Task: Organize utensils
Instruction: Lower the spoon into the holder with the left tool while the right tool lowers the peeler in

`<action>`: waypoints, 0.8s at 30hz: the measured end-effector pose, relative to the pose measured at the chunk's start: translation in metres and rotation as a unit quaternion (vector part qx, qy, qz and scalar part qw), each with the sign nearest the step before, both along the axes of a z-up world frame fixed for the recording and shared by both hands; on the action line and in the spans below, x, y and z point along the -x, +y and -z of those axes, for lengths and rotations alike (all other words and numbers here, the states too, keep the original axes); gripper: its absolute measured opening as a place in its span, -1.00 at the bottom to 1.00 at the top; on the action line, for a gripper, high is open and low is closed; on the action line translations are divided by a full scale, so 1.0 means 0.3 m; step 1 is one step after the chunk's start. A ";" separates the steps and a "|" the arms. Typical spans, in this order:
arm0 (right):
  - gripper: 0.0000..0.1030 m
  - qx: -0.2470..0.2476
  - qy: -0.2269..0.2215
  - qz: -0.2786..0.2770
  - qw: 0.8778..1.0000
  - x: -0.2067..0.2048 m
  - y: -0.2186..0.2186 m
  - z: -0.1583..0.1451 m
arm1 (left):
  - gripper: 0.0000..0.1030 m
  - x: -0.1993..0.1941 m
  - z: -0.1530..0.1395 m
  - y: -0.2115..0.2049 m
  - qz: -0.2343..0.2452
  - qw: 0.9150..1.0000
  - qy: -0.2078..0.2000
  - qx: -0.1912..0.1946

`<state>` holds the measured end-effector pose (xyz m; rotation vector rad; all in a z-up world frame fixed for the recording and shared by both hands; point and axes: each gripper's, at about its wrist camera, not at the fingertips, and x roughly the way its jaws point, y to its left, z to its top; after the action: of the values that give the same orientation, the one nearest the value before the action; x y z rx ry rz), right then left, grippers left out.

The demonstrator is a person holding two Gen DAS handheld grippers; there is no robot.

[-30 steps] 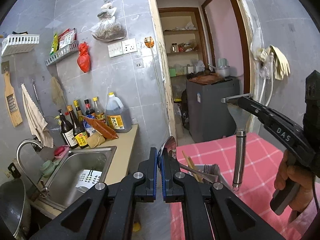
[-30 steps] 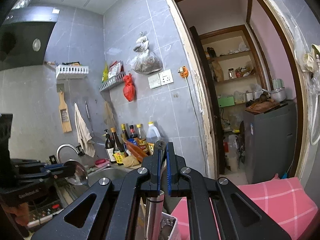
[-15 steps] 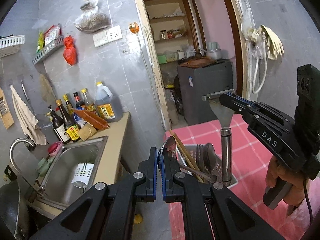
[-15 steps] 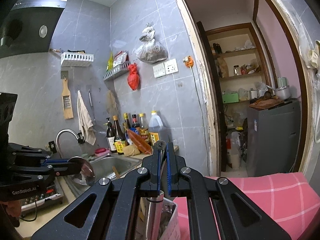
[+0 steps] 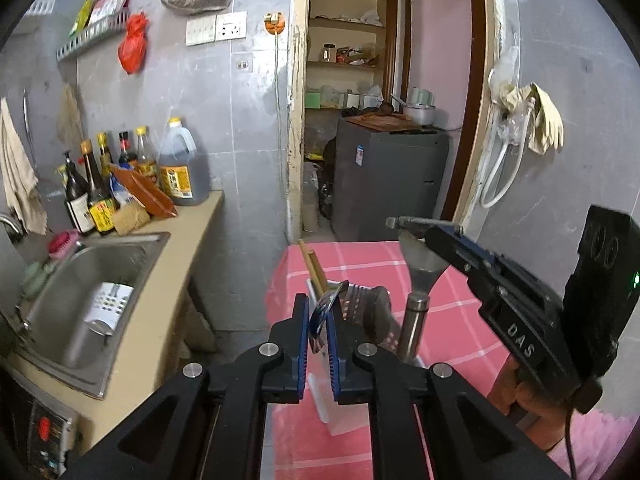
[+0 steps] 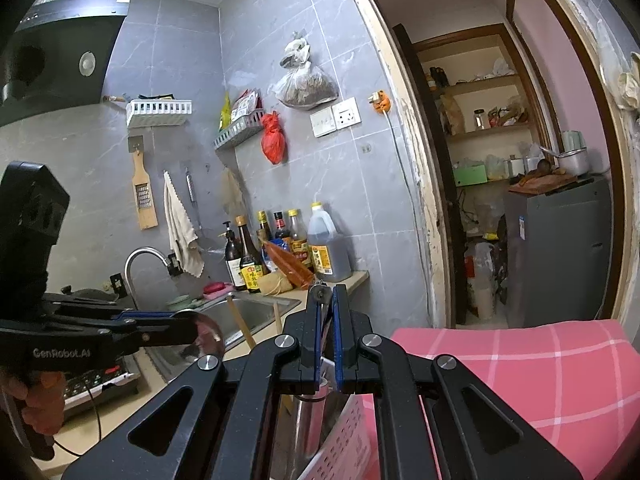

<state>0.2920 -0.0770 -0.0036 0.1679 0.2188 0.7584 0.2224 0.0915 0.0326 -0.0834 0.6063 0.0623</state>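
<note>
My left gripper [image 5: 319,322] is shut on the bowl of a metal spoon [image 5: 326,312], held over a white slotted utensil basket [image 5: 320,392] on the pink checked tablecloth [image 5: 452,332]. Wooden chopsticks [image 5: 313,266] and other metal utensils stand in the basket. My right gripper [image 6: 327,312] is shut on the blade of a steel spatula [image 5: 420,272], whose handle [image 6: 310,424] hangs down into the basket [image 6: 352,436]. In the right wrist view the left gripper [image 6: 188,330] holds the spoon [image 6: 208,340] at the left.
A steel sink [image 5: 92,292] with a white holder [image 5: 106,306] in it is left of the table. Sauce bottles and an oil jug [image 5: 182,172] stand at the counter's back. A doorway with a grey fridge [image 5: 388,180] lies behind. A stove [image 6: 100,384] sits lower left.
Both grippers have come down toward the basket. The spatula's handle has sunk lower into it, and the spoon has tilted over the basket's near-left corner.
</note>
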 end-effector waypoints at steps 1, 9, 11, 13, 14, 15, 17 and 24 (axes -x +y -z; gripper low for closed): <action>-0.89 0.001 0.000 -0.001 1.000 0.003 0.000 0.000 | -0.83 -0.004 0.002 -0.001 0.000 1.000 0.001 0.005; -0.88 0.013 0.009 -0.013 1.000 0.012 -0.009 0.018 | -0.78 -0.031 0.055 0.008 0.005 0.998 0.014 0.058; -0.88 0.016 0.014 -0.017 1.000 0.013 -0.010 0.027 | -0.77 -0.033 0.063 0.010 0.008 0.997 0.014 0.070; -0.88 0.020 0.018 -0.018 0.999 0.015 -0.010 0.032 | -0.77 -0.036 0.069 0.007 0.011 0.997 0.014 0.078; -0.88 0.022 0.020 -0.018 0.999 0.017 -0.012 0.034 | -0.77 -0.037 0.072 0.005 0.012 0.997 0.015 0.081; -0.88 0.024 0.023 -0.019 0.999 0.018 -0.013 0.038 | -0.76 -0.038 0.075 0.004 0.012 0.996 0.015 0.084; -0.87 0.028 0.027 -0.019 0.999 0.020 -0.016 0.042 | -0.75 -0.035 0.081 0.006 0.007 0.996 0.010 0.092; -0.49 0.029 0.034 -0.013 0.999 0.033 -0.041 0.027 | -0.53 -0.014 0.065 0.034 -0.008 0.991 -0.021 0.134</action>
<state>0.2821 -0.0894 -0.0116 0.1367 0.3070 0.7731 0.2266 0.1018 0.0131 -0.3498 0.5695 -0.0055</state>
